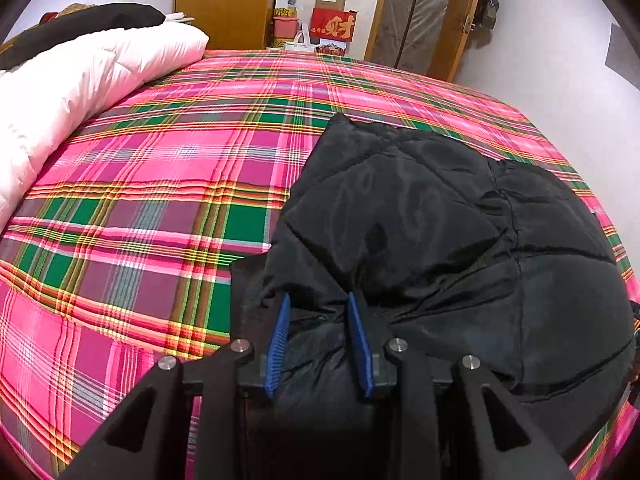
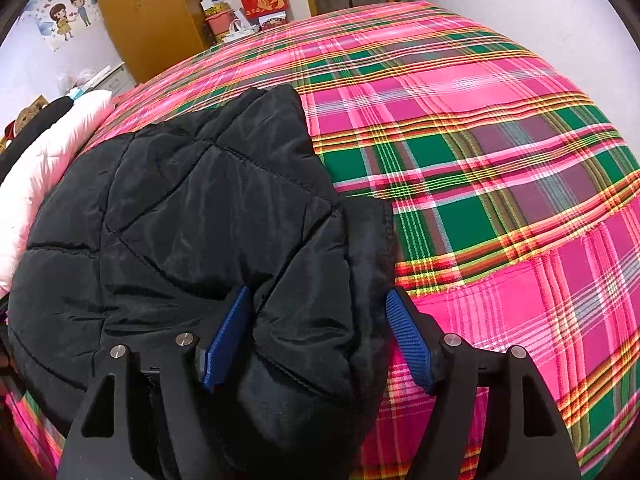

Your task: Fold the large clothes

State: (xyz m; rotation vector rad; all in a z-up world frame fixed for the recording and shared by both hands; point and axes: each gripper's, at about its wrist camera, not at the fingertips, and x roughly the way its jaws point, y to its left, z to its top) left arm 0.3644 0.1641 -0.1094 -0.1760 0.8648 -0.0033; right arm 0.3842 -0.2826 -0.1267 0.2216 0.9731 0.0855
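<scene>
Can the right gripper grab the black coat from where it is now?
Probably yes. The right gripper is open with a puffy fold of the black coat already between its blue fingers, and nothing blocks it.

Black quilted jacket [image 1: 440, 220]; pink-green plaid bedspread [image 1: 160, 180].

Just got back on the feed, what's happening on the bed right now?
A person is folding a black quilted padded jacket on the pink and green plaid bedspread. The left tool is clamped on a bunched fold of the jacket's near edge. The right tool stands open, with the jacket's other near edge lying loose between its blue pads.
</scene>
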